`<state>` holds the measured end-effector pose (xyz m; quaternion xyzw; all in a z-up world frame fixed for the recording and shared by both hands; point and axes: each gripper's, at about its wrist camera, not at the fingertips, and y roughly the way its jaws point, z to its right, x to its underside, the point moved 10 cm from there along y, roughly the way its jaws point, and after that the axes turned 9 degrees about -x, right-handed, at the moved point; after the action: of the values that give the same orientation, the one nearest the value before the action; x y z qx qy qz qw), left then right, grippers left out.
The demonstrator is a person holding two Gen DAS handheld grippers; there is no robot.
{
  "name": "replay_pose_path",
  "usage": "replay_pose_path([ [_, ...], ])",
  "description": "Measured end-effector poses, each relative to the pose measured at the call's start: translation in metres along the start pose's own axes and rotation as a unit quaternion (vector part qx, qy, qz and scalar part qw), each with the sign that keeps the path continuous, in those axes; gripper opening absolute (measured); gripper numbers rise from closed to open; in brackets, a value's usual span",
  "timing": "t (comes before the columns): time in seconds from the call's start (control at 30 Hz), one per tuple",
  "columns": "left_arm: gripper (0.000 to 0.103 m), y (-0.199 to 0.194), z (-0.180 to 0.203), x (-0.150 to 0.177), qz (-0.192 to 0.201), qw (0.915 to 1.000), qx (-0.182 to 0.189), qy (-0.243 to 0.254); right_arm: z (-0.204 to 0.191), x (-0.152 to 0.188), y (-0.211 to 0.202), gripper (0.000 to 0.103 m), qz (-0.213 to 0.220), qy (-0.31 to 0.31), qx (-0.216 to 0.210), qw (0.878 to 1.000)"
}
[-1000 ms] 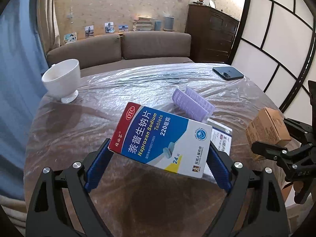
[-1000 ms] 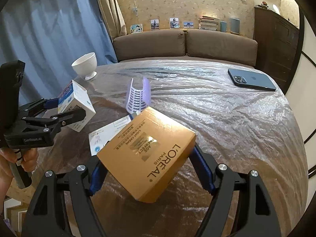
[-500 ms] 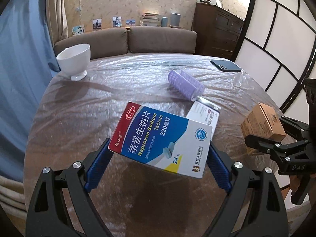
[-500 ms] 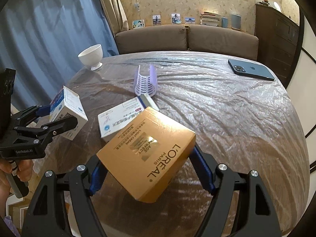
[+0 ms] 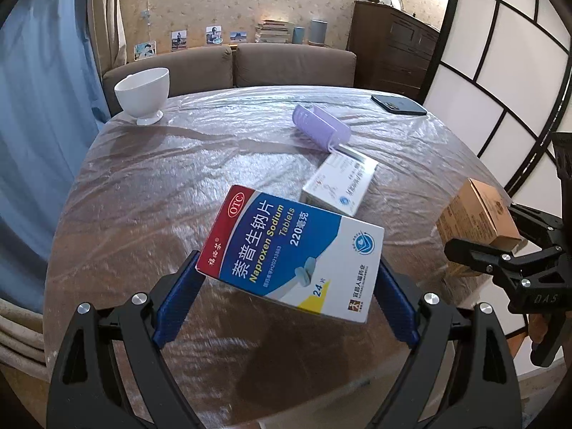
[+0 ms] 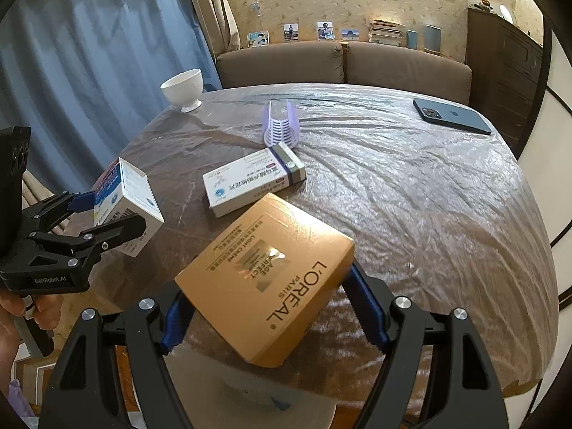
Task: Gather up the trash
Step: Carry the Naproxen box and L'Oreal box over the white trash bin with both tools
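A living room with a brown sofa (image 5: 232,64), blue curtains and a dark wooden cabinet surrounds a round table covered in crinkled clear plastic film (image 5: 178,178).

The left gripper (image 5: 286,304) clamps a flat blue, white and red naproxen tablet carton (image 5: 289,254) between its blue pads, lifted off the table. The carton's long axis runs across the jaws, its printed face up, tilting down toward the right of the left wrist view. In the right wrist view this carton (image 6: 123,200) hangs over the table's near-left edge, with a person's hand (image 6: 14,318) on the gripper handle below it.

The right gripper (image 6: 271,318) clamps a tan cardboard L'Oréal cream box (image 6: 264,275) at a moderate jaw width, also raised, over the table's near edge. The box sits diagonally, one corner pointing away toward the table's middle. Both grippers angle steeply downward at the table.

On the table, nearer its centre than the held boxes, lies a long white medicine box with a blue stripe (image 6: 250,182), its long axis slanting toward a ribbed lilac plastic tray (image 6: 280,123) that touches its far end. A white footed bowl (image 6: 182,89) stands at the table's far-left edge; a dark blue smartphone (image 6: 452,116) lies at the far right.
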<state>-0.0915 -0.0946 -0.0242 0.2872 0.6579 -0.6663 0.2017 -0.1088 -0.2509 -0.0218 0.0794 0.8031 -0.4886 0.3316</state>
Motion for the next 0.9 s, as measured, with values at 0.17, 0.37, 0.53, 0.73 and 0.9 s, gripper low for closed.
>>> replay_pose_path([
  [0.17,0.091,-0.008,0.002,0.010,-0.001,1.0000,0.002,-0.005,-0.004,0.011,-0.006,0.075,-0.004,0.002,-0.003,1.000],
  [0.37,0.091,-0.020,0.004,0.018,0.001,0.9999,0.008,-0.009,-0.010,0.020,-0.014,0.075,-0.005,-0.002,-0.008,1.000],
  [0.53,0.091,-0.028,0.009,0.027,-0.002,0.9999,0.012,-0.005,-0.013,0.026,-0.020,0.075,-0.006,-0.007,-0.010,1.000],
  [0.73,0.091,-0.035,0.015,0.038,-0.008,0.9998,0.016,0.004,-0.016,0.036,-0.025,0.075,-0.013,-0.014,-0.013,1.000],
  [0.9,0.091,-0.038,0.022,0.052,-0.018,0.9996,0.021,0.009,-0.018,0.045,-0.029,0.075,-0.017,-0.016,-0.016,1.000],
])
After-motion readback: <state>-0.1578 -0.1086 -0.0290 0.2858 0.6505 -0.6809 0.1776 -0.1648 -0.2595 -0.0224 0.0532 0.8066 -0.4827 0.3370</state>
